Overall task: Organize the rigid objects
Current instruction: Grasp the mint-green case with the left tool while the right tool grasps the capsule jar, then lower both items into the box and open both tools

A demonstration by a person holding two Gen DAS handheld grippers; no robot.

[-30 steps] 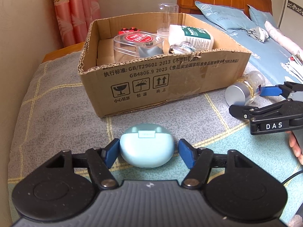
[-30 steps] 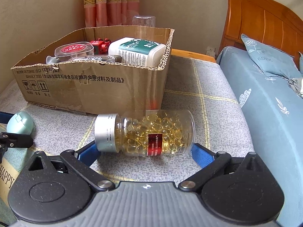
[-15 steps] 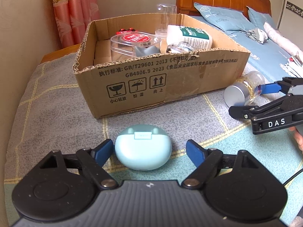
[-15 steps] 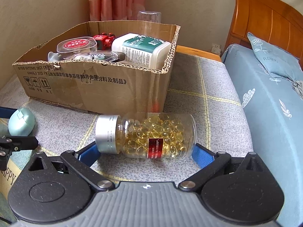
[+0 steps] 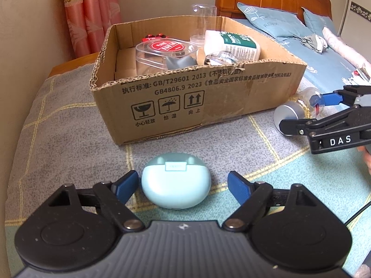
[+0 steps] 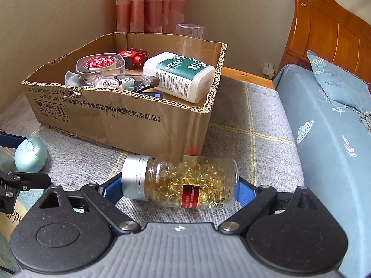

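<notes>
Right wrist | right tool (image 6: 179,188) closing round capsule bottle (image 6: 185,180), contact hidden | left tool (image 5: 182,184) closing, clear of earbud case (image 5: 176,183)

Grey checked blanket (image 5: 69,125), cardboard box (image 5: 208,106), mint case (image 5: 176,185), capsule bottle (image 6: 185,180) lying sideways

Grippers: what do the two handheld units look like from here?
Both match: grey ribbed body, two round black discs, black linkage arms, blue finger pads. The left gripper shows that, as does the right gripper; seen from the side, the right one carries white "DAS" lettering.
</notes>
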